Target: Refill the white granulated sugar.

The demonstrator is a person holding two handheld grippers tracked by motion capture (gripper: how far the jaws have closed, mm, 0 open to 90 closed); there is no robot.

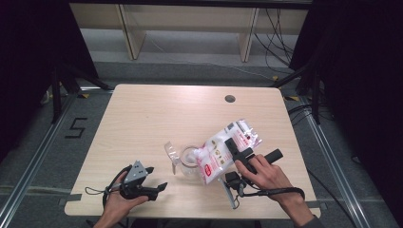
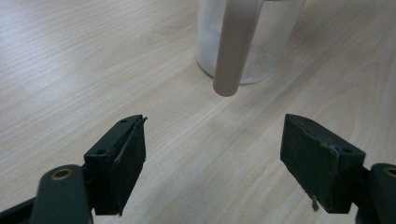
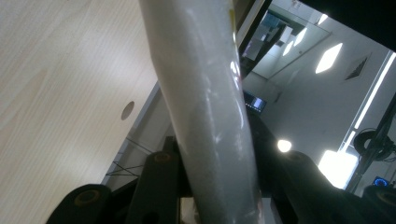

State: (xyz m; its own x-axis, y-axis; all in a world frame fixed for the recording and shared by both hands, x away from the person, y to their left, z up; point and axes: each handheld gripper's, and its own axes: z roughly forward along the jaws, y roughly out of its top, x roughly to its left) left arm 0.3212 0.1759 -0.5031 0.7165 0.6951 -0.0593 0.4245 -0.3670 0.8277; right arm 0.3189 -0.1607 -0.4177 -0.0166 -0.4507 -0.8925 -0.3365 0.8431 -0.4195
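From above, my right gripper [image 1: 237,153] grips a white bag [image 1: 223,148], tilted mouth-down over a clear jar [image 1: 190,161] near the middle of the table's [image 1: 157,114] front edge. My left gripper [image 1: 154,179] rests toward the front left corner, apart from the jar.

In the left gripper view, my fingers [image 2: 127,156] stand wide with nothing between them; the jar [image 2: 247,37] sits just ahead.

In the right gripper view, my fingers [image 3: 159,179] pinch the bag [image 3: 205,107], which bulges smooth and glossy. I judge it soft, slippery and apt to sag; hold near its middle. The jar looks light and tippy; steady its wall.
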